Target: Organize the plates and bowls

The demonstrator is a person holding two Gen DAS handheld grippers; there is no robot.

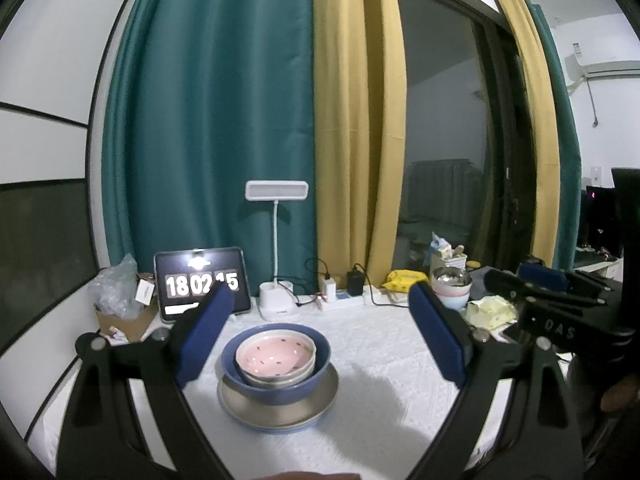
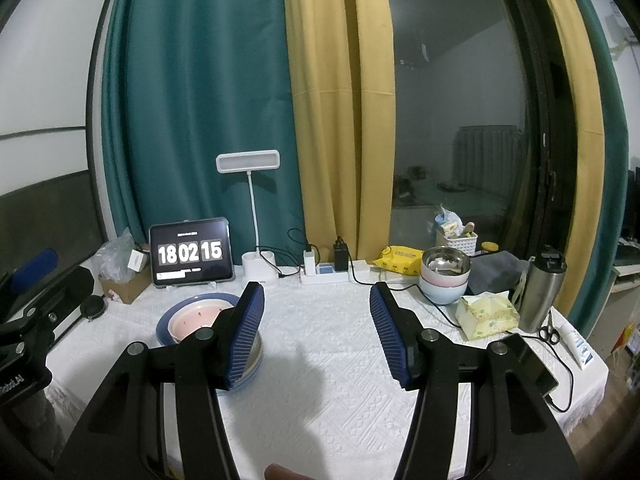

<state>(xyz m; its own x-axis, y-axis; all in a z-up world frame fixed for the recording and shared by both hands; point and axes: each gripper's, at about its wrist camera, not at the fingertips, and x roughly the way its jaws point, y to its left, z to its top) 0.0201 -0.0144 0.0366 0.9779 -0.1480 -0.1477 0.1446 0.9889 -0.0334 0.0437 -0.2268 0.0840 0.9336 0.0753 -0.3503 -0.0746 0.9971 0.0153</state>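
Observation:
A pink speckled bowl point(image 1: 276, 357) sits nested in a blue bowl point(image 1: 276, 390), which stands on a stack of plates point(image 1: 276, 416) on the white tablecloth. My left gripper point(image 1: 320, 300) hovers open above and just short of this stack, nothing between its blue pads. In the right wrist view the same stack point(image 2: 188, 318) lies left, partly hidden by the left finger point(image 2: 244, 332). My right gripper point(image 2: 316, 292) is open over bare cloth and holds nothing. A second stack of bowls point(image 2: 444, 280), steel on pink on pale blue, stands at the back right.
Along the back edge stand a tablet clock point(image 2: 190, 254), a desk lamp point(image 2: 258, 268), a power strip point(image 2: 332, 272), a yellow packet point(image 2: 400, 258) and a basket point(image 2: 456, 240). A tissue pack point(image 2: 486, 316), steel flask point(image 2: 542, 292), scissors and a phone lie right.

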